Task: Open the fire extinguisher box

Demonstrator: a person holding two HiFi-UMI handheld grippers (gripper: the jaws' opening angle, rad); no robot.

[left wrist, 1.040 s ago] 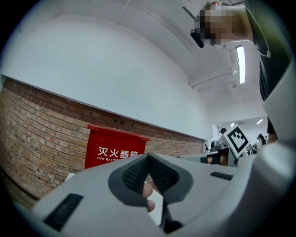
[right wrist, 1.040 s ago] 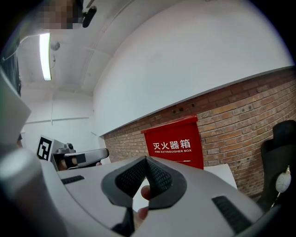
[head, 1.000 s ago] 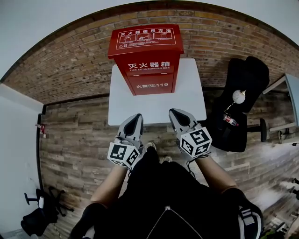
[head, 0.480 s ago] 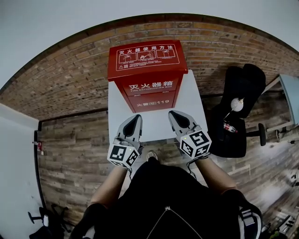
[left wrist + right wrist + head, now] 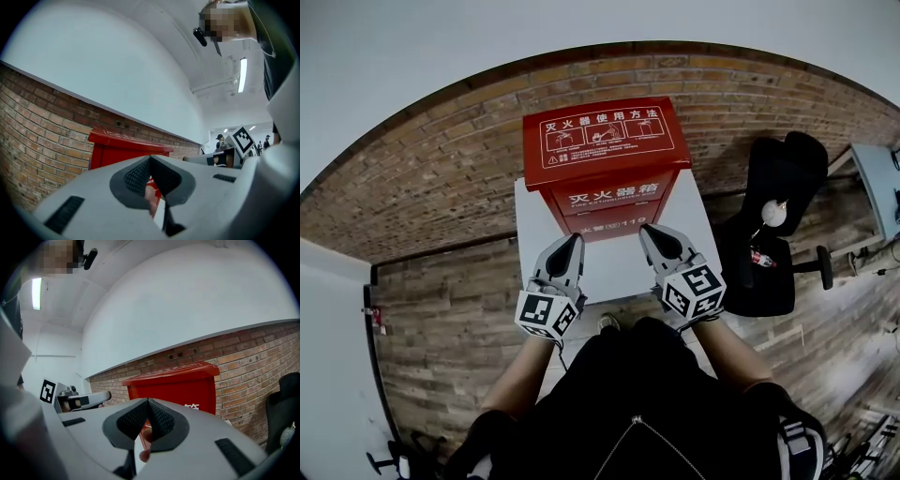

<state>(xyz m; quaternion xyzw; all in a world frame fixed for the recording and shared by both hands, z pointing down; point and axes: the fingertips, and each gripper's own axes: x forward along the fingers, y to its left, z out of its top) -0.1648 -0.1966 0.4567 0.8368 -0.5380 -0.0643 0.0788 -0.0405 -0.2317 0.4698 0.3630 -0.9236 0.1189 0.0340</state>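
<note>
A red fire extinguisher box (image 5: 605,169) with white lettering stands upright on a white table (image 5: 609,262) against a brick wall; its lid is down. My left gripper (image 5: 576,240) is shut and empty, its tip just short of the box's lower front on the left. My right gripper (image 5: 647,232) is also shut and empty, tip close to the box's lower front on the right. In the left gripper view the box (image 5: 117,152) rises beyond the closed jaws. The right gripper view shows the box (image 5: 180,385) straight ahead, and the left gripper (image 5: 86,400) at the left.
A black office chair (image 5: 778,225) holding a small bottle stands right of the table. Brick wall (image 5: 441,178) runs behind the box; wood-plank floor (image 5: 450,319) lies around the table. A white panel (image 5: 328,356) edges the far left.
The view has closed in on the box: it sits lower in the head view and both gripper tips now lie nearer its front. Both grippers stay shut.
</note>
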